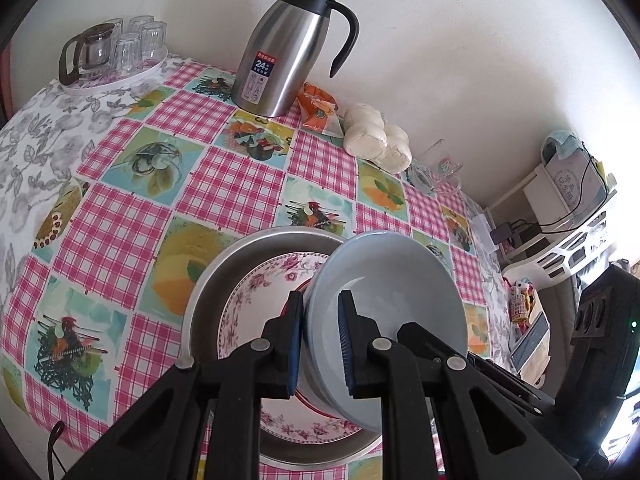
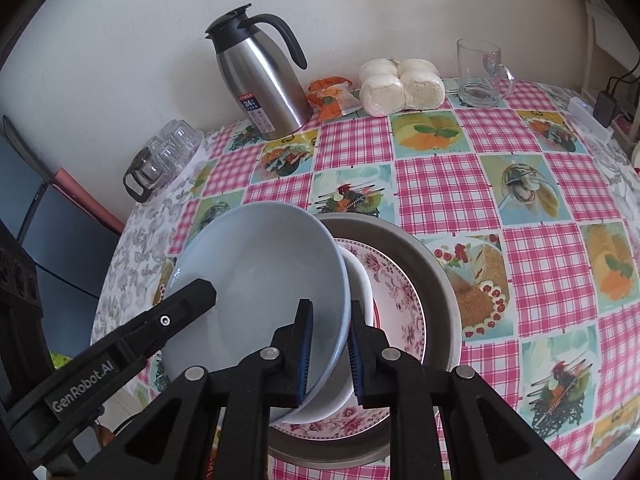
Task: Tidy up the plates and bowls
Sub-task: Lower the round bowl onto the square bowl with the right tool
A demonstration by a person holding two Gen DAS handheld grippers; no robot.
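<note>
A pale blue bowl (image 1: 396, 292) (image 2: 260, 280) is held tilted over a stack. My left gripper (image 1: 320, 340) is shut on its left rim. My right gripper (image 2: 330, 344) is shut on its right rim, together with the rim of a white bowl (image 2: 360, 280) nested under it. Below lies a pink floral plate (image 1: 256, 296) (image 2: 400, 292) inside a shallow metal pan (image 1: 224, 268) (image 2: 436, 268). The left gripper's arm (image 2: 120, 352) shows in the right wrist view.
A steel thermos jug (image 1: 288, 52) (image 2: 260, 80) stands at the wall with an orange packet (image 1: 318, 108), bagged white buns (image 1: 376, 140) (image 2: 400, 84) and a glass mug (image 2: 480, 76). A tray of glasses (image 1: 116, 56) sits far left. Shelves (image 1: 560, 216) stand beyond the table's right edge.
</note>
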